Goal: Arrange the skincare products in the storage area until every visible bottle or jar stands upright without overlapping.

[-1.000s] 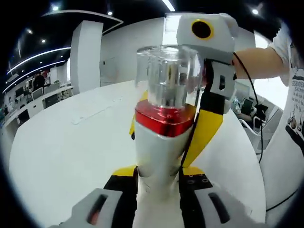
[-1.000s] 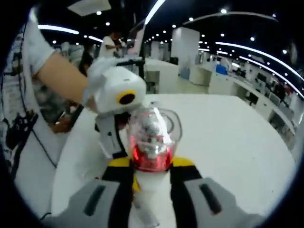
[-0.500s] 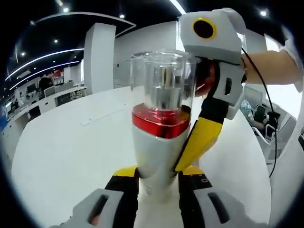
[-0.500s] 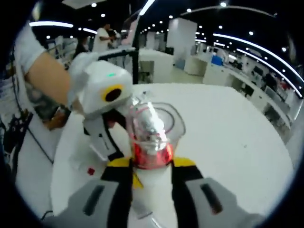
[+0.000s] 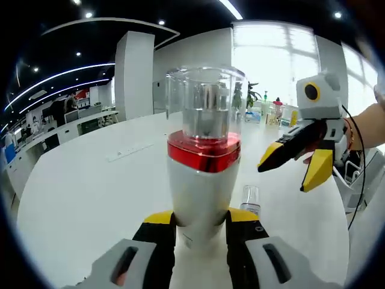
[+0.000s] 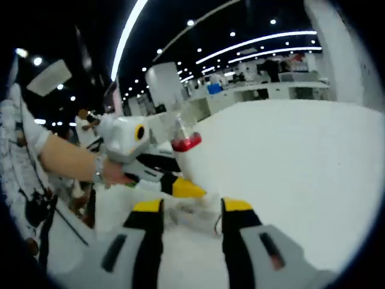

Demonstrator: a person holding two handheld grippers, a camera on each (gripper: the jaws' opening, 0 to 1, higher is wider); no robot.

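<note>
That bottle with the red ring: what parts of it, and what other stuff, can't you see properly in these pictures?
- Bottle: its base is hidden between the left gripper jaws in the left gripper view.
- Small clear jar: partly behind the bottle, too small to tell what it is.
- Clear object between the right gripper jaws: blurred in the right gripper view.
- Far-off items by the window: too small to identify.

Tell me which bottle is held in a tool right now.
The white bottle with the red band and clear cap, clamped upright in the left tool; the small clear bottle stands free.
</note>
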